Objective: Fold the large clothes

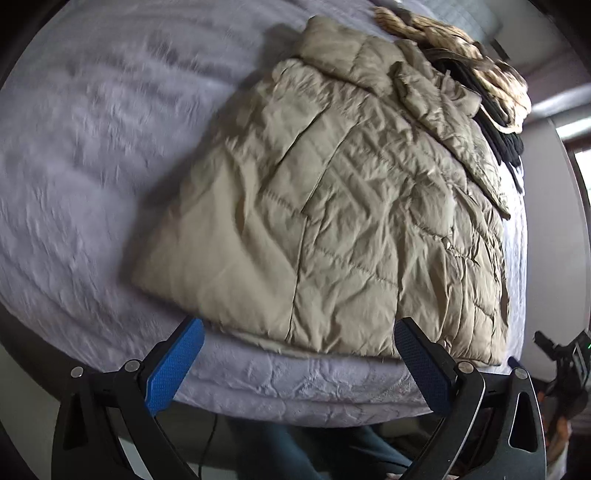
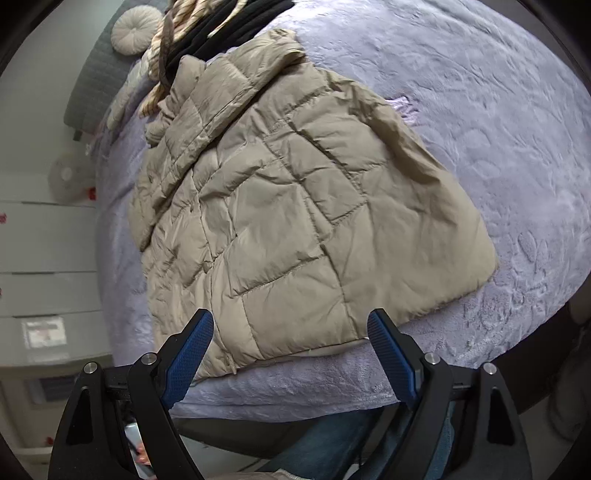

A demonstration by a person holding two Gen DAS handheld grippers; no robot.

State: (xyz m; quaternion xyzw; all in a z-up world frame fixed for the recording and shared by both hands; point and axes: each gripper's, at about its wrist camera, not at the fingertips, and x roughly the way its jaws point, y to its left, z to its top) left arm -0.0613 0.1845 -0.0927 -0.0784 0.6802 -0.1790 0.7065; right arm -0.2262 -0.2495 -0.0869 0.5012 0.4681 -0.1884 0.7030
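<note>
Lying flat on the lilac bedspread, the beige puffer jacket looks folded. Left gripper and right gripper hover at its hem, jaws spread, empty.

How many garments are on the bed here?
3 visible: beige puffer jacket spread at the near edge; black garment and striped fuzzy one piled behind its collar. That pile may hide more.

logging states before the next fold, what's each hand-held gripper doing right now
Left hand-held gripper: open, holding nothing.
Right hand-held gripper: open, holding nothing.
</note>
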